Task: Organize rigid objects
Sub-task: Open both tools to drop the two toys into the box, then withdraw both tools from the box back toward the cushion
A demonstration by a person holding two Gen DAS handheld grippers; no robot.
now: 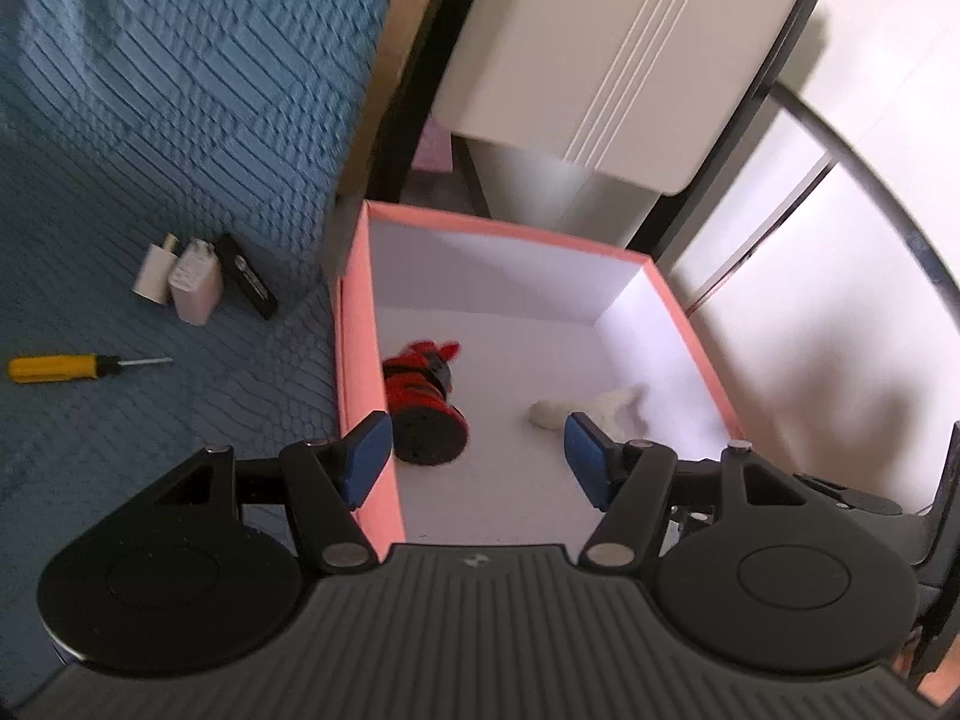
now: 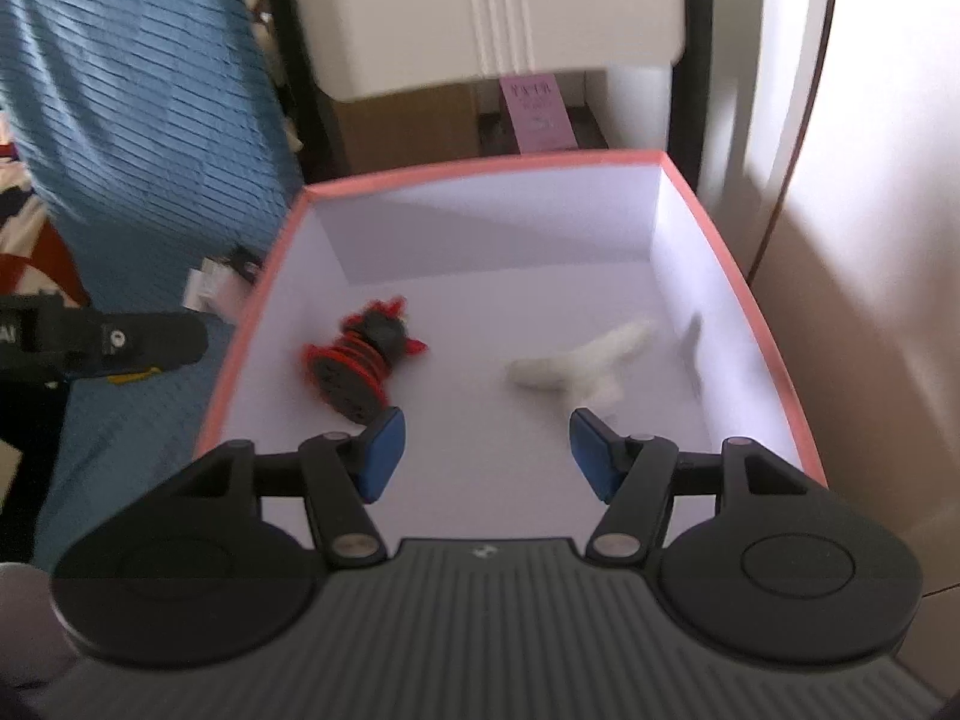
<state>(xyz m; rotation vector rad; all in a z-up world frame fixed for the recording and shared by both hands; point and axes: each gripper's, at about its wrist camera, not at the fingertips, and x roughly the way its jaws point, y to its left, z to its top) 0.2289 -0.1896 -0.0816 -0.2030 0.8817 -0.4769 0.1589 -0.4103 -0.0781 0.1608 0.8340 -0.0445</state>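
Observation:
A pink-rimmed box [image 1: 359, 324] [image 2: 480, 168] with a white inside stands beside the blue bedspread. In it lie a red and black toy [image 1: 426, 402] [image 2: 360, 366] and a white fluffy toy [image 1: 591, 408] [image 2: 576, 369]. My left gripper [image 1: 477, 456] hangs open over the box's near left part, its left pad by the pink wall. My right gripper [image 2: 486, 450] is open above the box's near end, with nothing between its pads. On the bedspread left of the box lie two white chargers [image 1: 180, 282], a black rectangular device [image 1: 247, 285] and a yellow-handled screwdriver [image 1: 72, 367].
A white cabinet [image 1: 618, 60] [image 2: 498, 6] on a black frame stands behind the box, with a cardboard box [image 2: 414, 126] and a pink card [image 2: 540, 114] under it. A pale wall panel [image 2: 870, 240] runs along the right. The left gripper's body [image 2: 102, 342] shows at the right view's left.

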